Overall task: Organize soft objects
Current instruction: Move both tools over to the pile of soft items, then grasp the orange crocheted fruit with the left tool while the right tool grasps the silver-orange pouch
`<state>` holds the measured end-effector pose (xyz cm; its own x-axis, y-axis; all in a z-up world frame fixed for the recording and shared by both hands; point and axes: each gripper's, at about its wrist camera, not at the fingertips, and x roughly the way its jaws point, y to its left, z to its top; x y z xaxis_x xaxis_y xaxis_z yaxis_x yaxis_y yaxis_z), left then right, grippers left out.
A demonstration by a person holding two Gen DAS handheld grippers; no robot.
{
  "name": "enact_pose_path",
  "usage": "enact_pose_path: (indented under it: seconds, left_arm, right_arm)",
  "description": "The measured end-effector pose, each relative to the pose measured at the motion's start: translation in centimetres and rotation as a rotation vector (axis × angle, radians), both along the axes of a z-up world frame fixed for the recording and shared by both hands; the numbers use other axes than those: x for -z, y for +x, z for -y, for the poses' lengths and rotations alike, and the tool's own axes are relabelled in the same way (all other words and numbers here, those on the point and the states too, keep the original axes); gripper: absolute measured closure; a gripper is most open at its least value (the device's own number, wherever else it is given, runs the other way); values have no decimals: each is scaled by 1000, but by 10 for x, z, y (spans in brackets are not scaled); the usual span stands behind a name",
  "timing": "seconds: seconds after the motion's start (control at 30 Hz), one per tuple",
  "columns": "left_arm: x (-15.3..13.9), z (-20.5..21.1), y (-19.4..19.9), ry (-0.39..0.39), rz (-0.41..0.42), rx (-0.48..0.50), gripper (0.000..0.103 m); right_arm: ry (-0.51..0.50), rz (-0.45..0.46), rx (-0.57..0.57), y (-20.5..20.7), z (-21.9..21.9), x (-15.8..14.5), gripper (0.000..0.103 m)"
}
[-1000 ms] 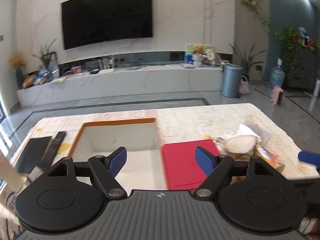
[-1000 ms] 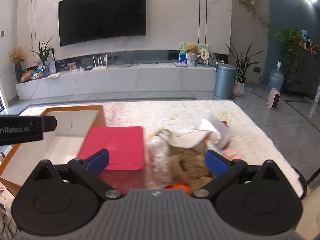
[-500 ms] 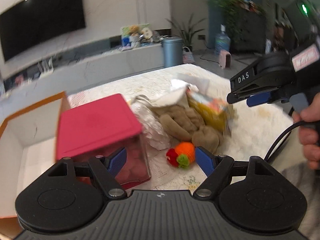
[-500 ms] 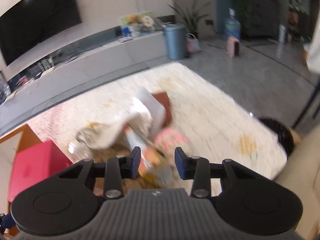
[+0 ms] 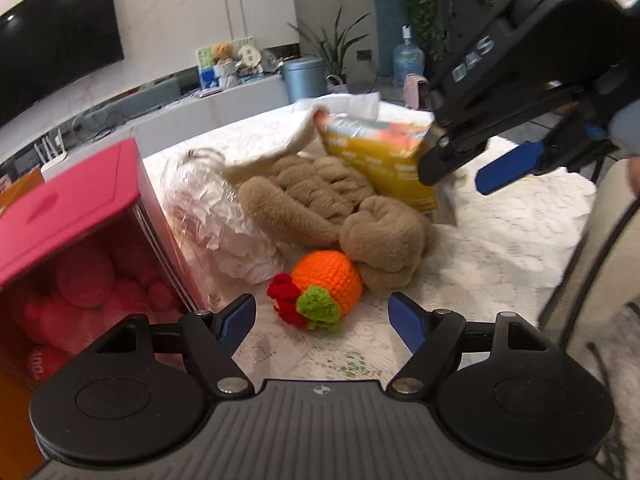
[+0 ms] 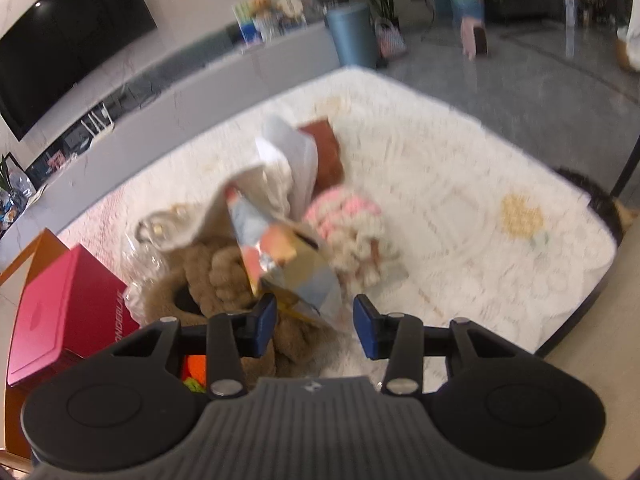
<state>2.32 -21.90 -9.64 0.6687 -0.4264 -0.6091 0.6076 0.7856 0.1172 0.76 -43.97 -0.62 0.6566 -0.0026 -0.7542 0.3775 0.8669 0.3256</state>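
Objects lie in one heap on a white lace-covered surface [image 5: 500, 240]. I count one crocheted orange toy [image 5: 320, 286] with a green tuft and a red part, one brown plush piece [image 5: 340, 208] twisted in thick rolls, one crinkled clear plastic bag [image 5: 224, 220] with white stuffing inside, one yellow snack bag [image 5: 380, 156], one white cloth [image 5: 296, 136] draped over the top of the heap, and one pink-and-white knitted item [image 6: 344, 216], blurred, on the far side. One dark brown flat thing [image 6: 326, 152] lies behind the cloth; what it is I cannot tell.

One clear box with a red lid [image 5: 68, 200] stands at the left, touching the plastic bag. Pink round things are seen through its wall. Behind it an orange-edged carton [image 6: 36, 252] shows in part.

The left tongs [image 5: 322, 318] are released, spread wide, low over the surface just in front of the orange toy, with nothing between the pads. They have just been closing a little. The right tongs [image 6: 316, 320] are about half spread and have just been opening slightly. The lower corner of the snack bag sits between their blue pads [image 6: 266, 324], but the picture is blurred and I see no pressing on it.
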Motion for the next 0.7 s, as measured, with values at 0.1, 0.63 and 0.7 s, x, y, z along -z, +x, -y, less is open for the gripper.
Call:
enact_pose_path:
  seconds: [0.1, 0.63, 0.7]
  left_arm:
    - [3, 3, -3, -1, -5, 13, 22]
    - [3, -13, -22, 16, 2, 4, 48]
    - [1, -18, -28, 18, -24, 24, 48]
  right_arm:
    - [21, 30, -6, -4, 2, -1, 60]
    - [34, 23, -40, -1, 1, 3, 60]
    - [42, 32, -45, -2, 1, 3, 60]
